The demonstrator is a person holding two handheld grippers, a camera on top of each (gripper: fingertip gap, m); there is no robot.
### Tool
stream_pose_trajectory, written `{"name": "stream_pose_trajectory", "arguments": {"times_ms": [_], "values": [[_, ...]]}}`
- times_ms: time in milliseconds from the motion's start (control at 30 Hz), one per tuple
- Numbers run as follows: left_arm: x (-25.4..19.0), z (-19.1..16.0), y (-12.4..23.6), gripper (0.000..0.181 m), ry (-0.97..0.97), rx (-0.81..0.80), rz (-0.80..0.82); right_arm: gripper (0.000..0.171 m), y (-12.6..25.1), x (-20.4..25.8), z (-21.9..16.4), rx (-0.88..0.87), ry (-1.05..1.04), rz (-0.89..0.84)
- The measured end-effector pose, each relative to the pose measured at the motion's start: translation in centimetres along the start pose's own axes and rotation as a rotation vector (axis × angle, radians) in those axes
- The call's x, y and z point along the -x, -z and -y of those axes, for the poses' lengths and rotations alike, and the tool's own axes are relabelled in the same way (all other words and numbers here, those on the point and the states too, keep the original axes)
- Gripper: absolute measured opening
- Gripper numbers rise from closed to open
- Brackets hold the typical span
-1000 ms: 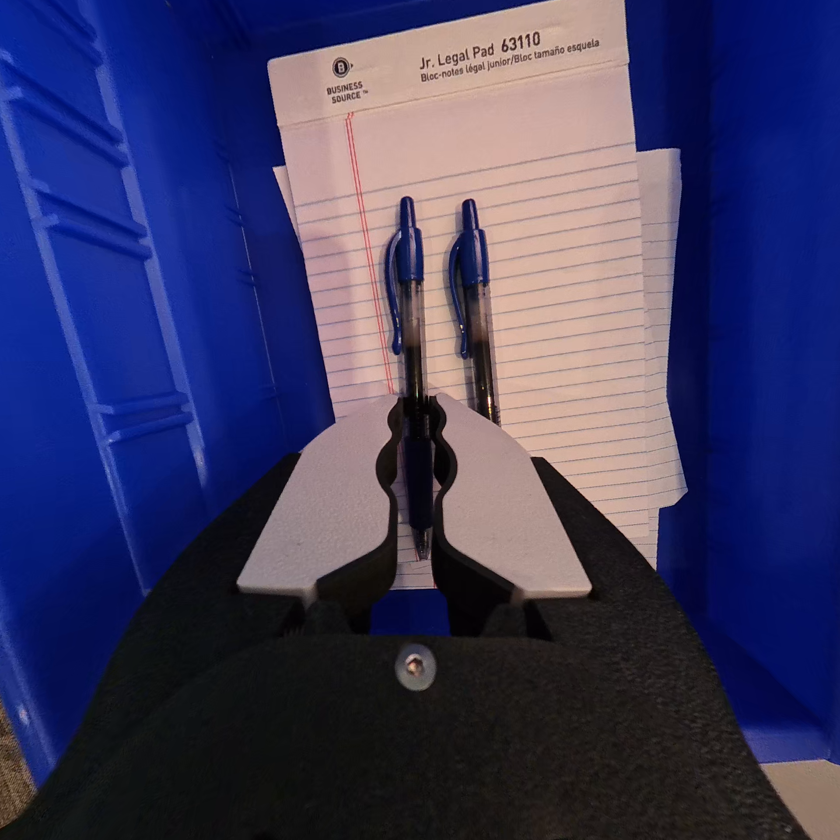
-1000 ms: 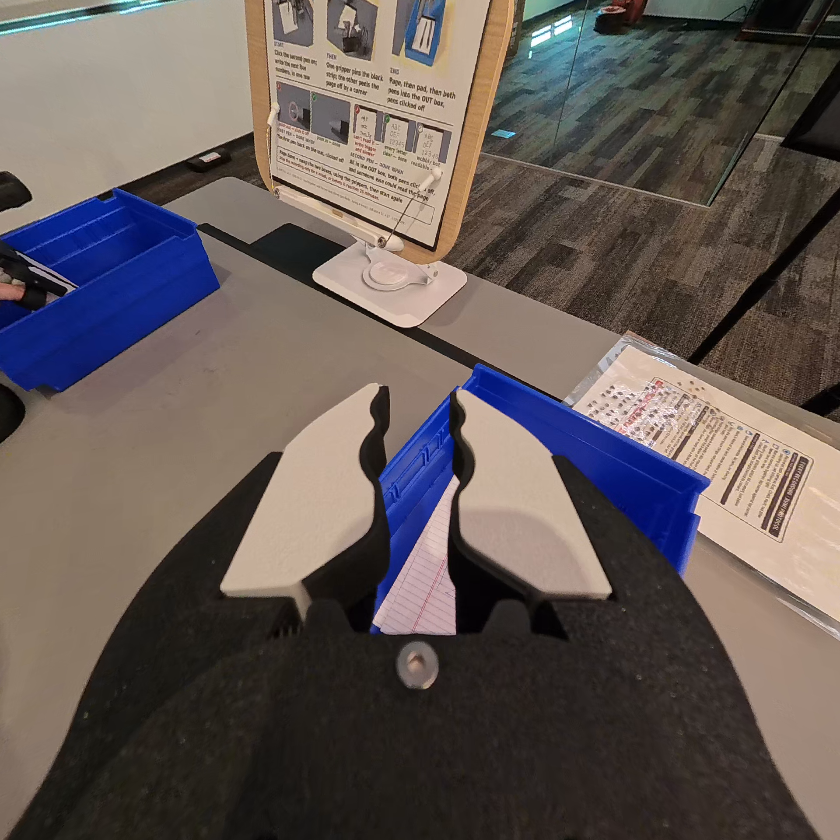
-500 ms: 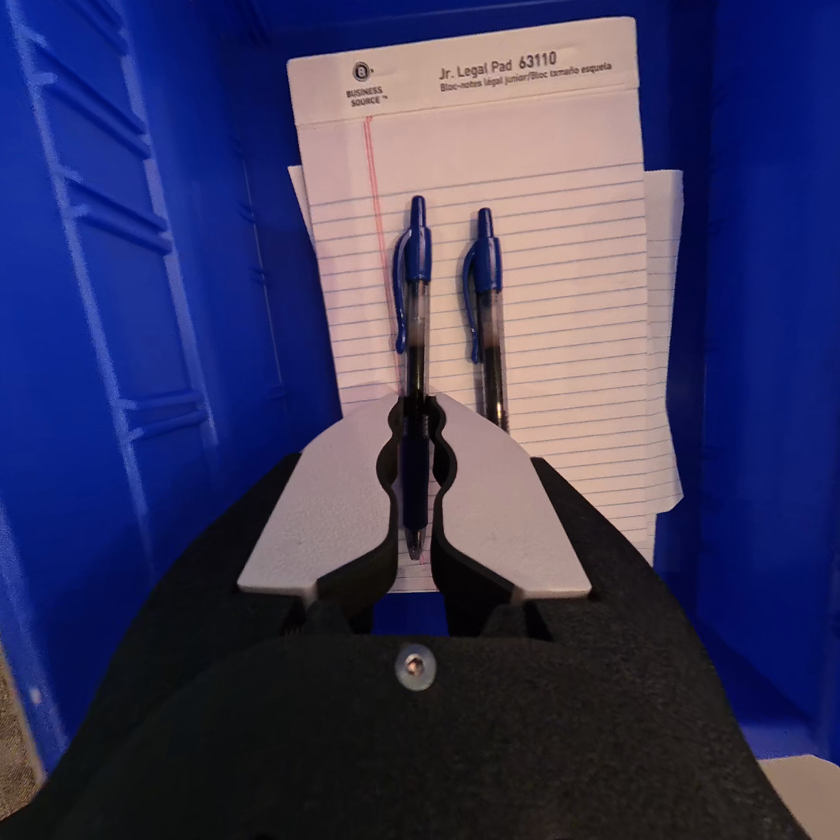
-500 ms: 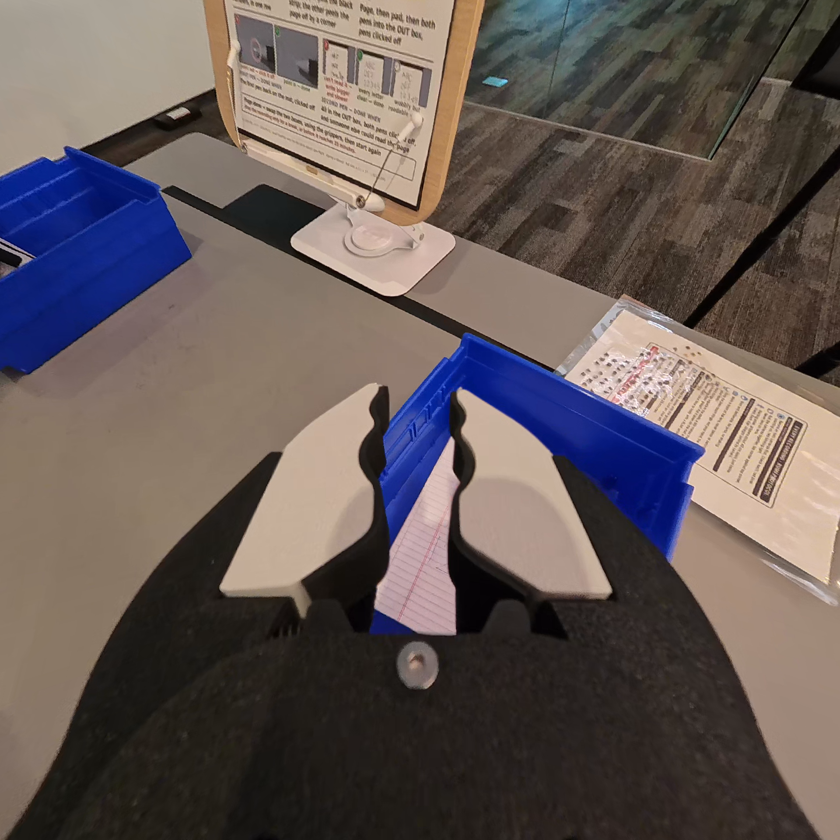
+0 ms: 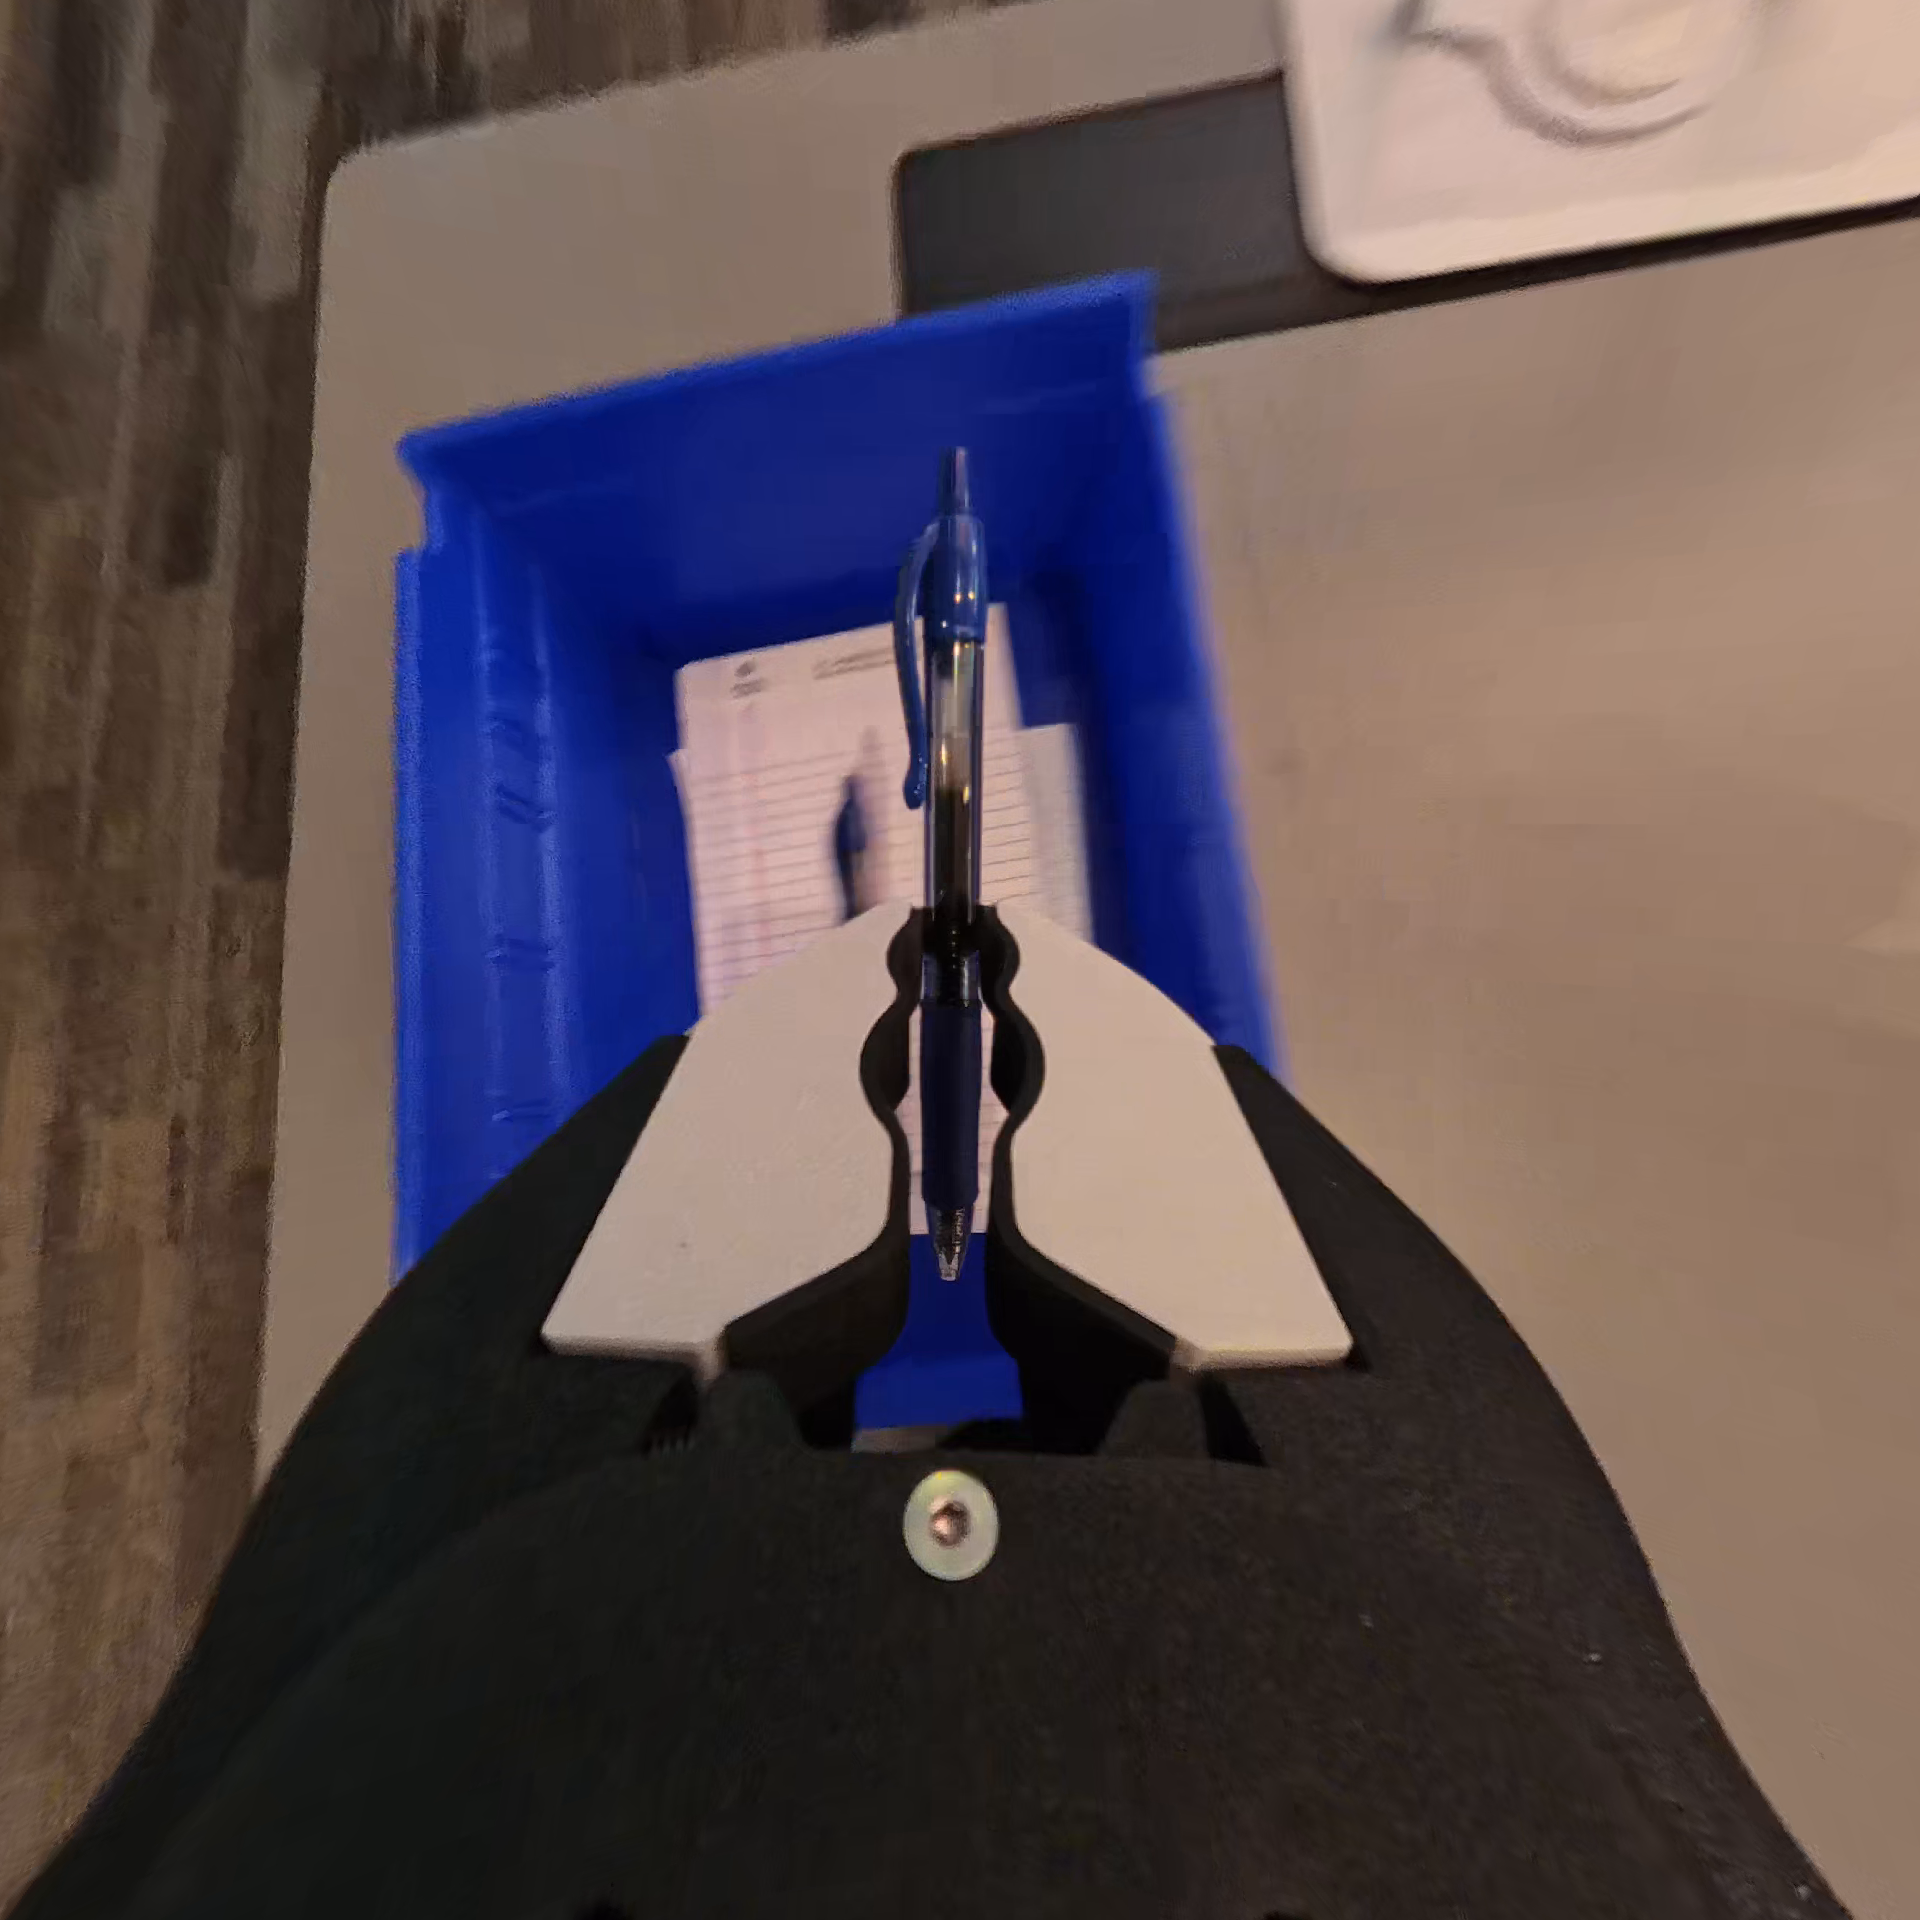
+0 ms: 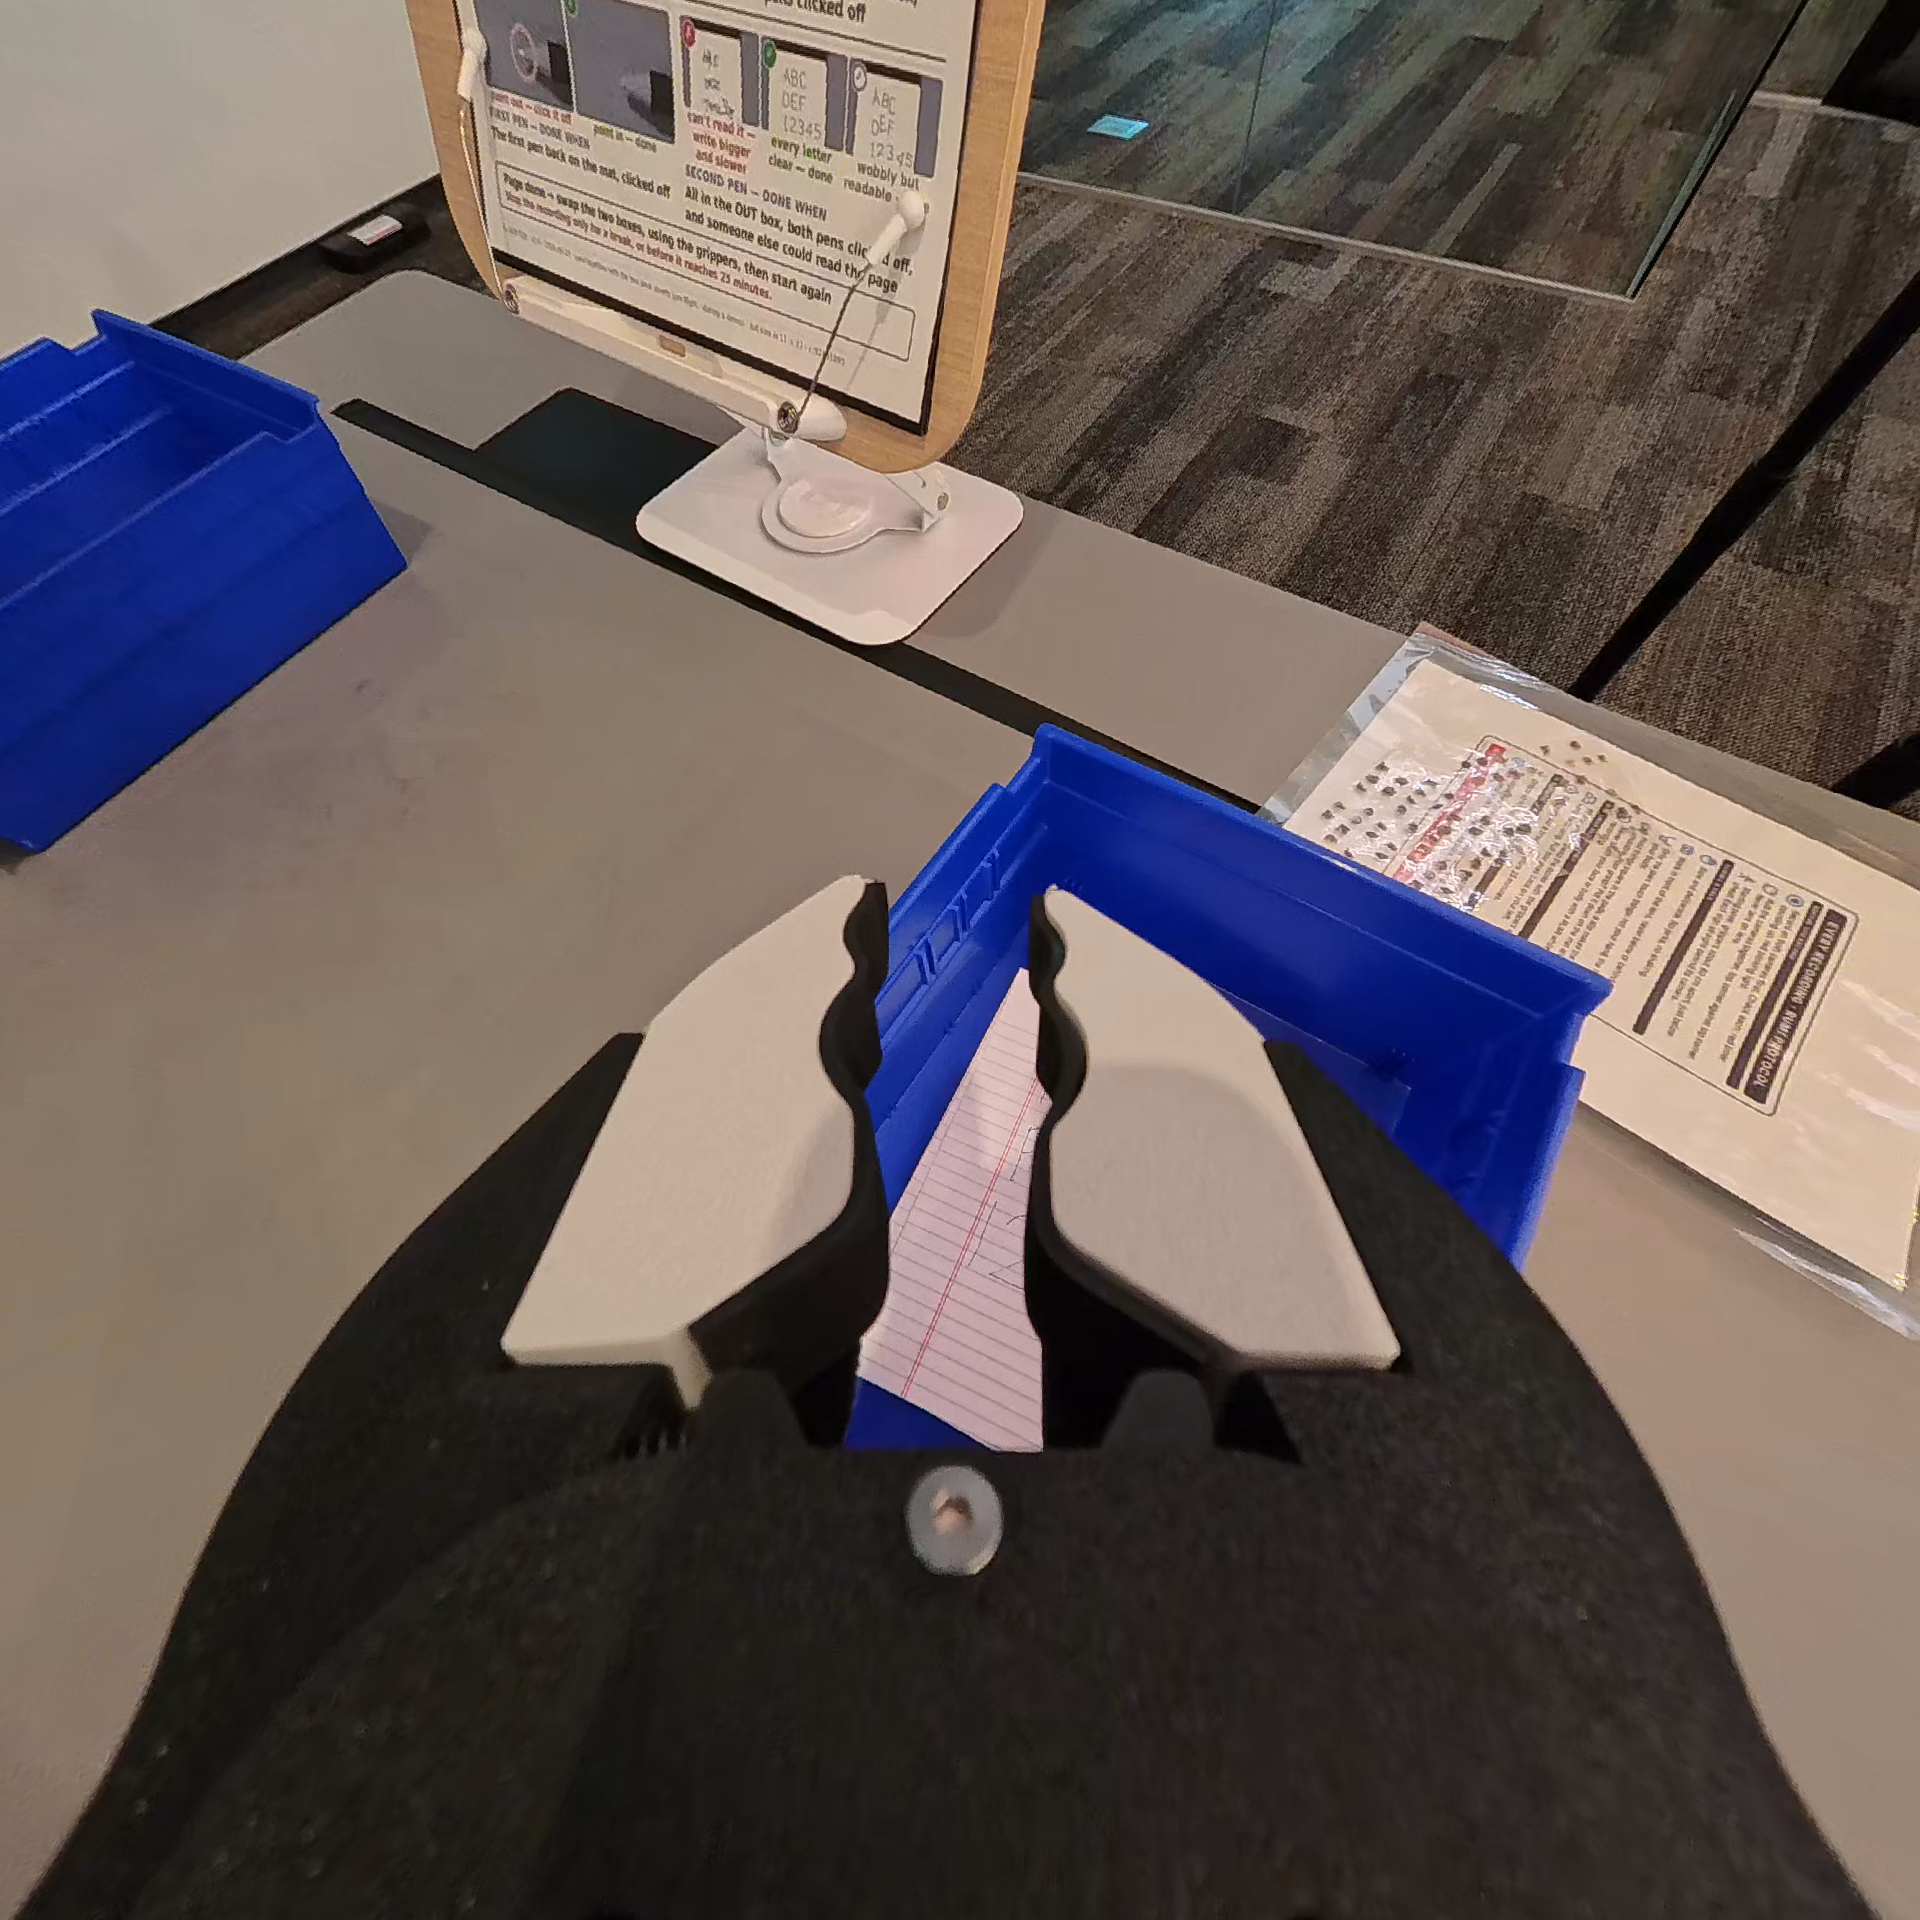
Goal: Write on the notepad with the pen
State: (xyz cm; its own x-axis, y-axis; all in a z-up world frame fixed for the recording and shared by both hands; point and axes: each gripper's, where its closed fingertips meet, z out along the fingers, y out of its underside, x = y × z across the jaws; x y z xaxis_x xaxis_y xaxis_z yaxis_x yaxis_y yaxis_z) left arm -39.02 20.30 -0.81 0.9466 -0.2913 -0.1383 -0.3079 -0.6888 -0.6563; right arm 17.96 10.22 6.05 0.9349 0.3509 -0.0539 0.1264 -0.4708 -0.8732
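My left gripper is shut on a blue pen, gripping it by its dark rubber grip. The pen points forward with its clicker end far and its tip toward the camera. It is held high above a blue bin. In that bin lies the white lined notepad with a second blue pen resting on it, blurred. My right gripper is open and empty over another blue bin that holds a lined page with some handwriting.
An instruction board on a white base stands at the back of the grey table, beside a black mat. The left blue bin shows again in the right wrist view. A laminated sheet lies at the right. One gripper's finger ends stand about 60 cm off the other's.
My left gripper has risen out of the bin with the pen; the second pen stays on the notepad. The right gripper has shifted slightly over its bin, jaws unchanged.
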Motion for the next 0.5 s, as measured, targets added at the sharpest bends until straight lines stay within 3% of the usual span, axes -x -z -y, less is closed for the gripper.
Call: {"name": "stream_pose_trajectory", "arguments": {"times_ms": [167, 333, 500], "values": [[-11.1, 1.9, 2.5, 0.01, -0.14, -0.085, -0.031, 0.025, -0.5, 0.2, -0.4, 0.028, 0.006, -0.001], [-21.0, 1.8, 0.8, 0.01, -0.274, -0.106, -0.08, 0.025, -1.1, 0.8, -0.8, 0.06, 0.022, 0.013], [-26.8, 0.7, -0.6, 0.01, -0.336, -0.075, -0.115, 0.025, -1.7, 1.1, -1.4, 0.094, 0.032, 0.027]]}}
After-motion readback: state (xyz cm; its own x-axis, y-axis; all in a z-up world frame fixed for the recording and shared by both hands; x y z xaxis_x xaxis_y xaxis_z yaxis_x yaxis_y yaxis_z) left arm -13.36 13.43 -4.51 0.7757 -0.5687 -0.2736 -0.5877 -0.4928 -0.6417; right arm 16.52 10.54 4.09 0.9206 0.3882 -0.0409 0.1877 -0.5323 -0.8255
